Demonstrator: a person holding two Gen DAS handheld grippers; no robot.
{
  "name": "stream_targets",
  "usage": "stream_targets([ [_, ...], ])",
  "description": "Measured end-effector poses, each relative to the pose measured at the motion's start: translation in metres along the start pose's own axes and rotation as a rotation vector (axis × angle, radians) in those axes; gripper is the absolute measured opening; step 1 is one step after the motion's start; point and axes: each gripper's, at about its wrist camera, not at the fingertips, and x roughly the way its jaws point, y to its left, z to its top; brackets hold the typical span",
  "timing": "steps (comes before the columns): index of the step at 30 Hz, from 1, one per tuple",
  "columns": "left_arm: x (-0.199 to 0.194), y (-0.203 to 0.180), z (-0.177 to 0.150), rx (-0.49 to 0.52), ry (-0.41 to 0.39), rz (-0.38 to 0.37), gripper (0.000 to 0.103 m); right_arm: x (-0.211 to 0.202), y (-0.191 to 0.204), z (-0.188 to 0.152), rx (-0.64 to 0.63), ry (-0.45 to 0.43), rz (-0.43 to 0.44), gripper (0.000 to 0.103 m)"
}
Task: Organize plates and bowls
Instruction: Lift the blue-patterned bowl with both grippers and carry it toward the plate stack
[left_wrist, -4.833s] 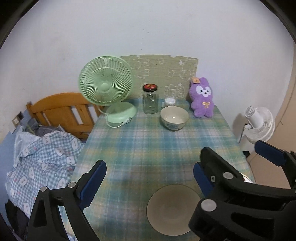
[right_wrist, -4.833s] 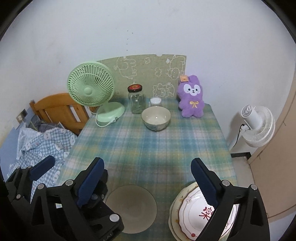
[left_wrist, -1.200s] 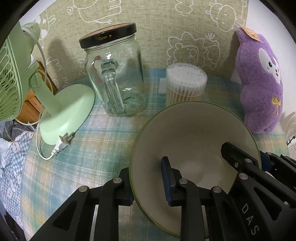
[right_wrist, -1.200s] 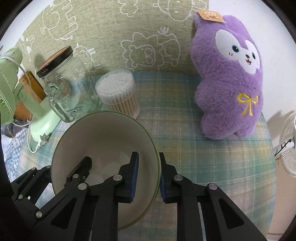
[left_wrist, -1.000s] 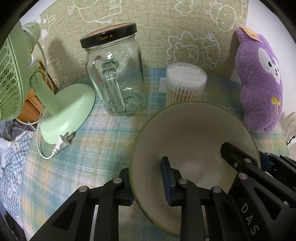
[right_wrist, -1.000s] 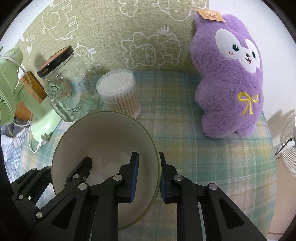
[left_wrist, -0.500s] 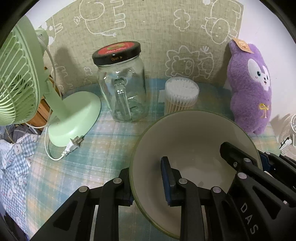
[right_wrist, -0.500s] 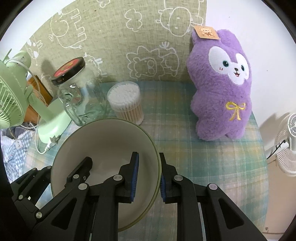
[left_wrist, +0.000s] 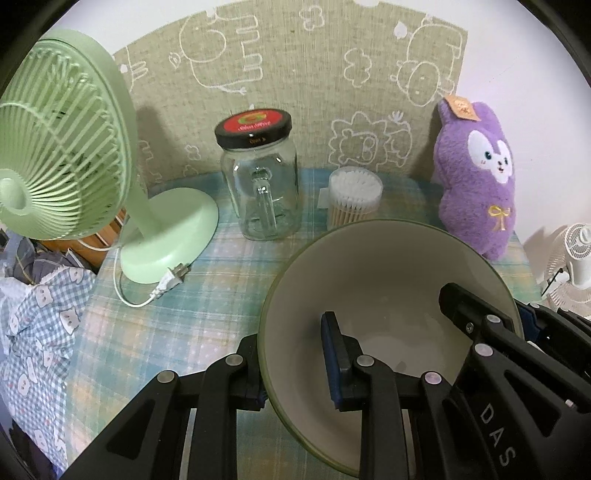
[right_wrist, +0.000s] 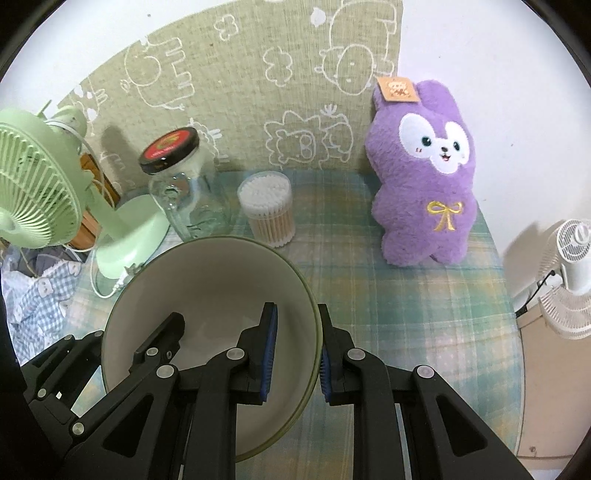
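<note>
With the left gripper (left_wrist: 295, 363) and right gripper (right_wrist: 293, 354) each clamped on opposite rims of the bowl (left_wrist: 384, 291), lift both evenly to keep it level.

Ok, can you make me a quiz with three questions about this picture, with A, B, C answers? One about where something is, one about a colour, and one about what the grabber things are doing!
1. Where is the tub of cotton swabs?
A. Between the glass jar and the purple plush rabbit
B. Inside the bowl
C. On top of the fan

2. What colour is the jar's lid?
A. All blue
B. Black rim with a red top
C. White

3. What are the left gripper and right gripper doing?
A. Both open, holding nothing
B. One holds the jar
C. Both clamped on the bowl rim

Answers: 1 A, the tub stands on the cloth between those two. 2 B, red centre with a black edge. 3 C, each gripper has one finger inside and one outside the rim, on opposite sides.
</note>
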Motion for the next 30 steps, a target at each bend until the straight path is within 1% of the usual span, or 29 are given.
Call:
stream_targets([
  [13,-0.051,0.013,-0.019,0.012,-0.03,-0.016,0.022,-0.051,0.012,-0.023,0.014,-0.032,-0.016,0.023],
  [30,-0.125,0.031,-0.063,0.039,-0.071,-0.037,0.022,-0.13,0.034,-0.076,0.051,-0.075,-0.03,0.023],
])
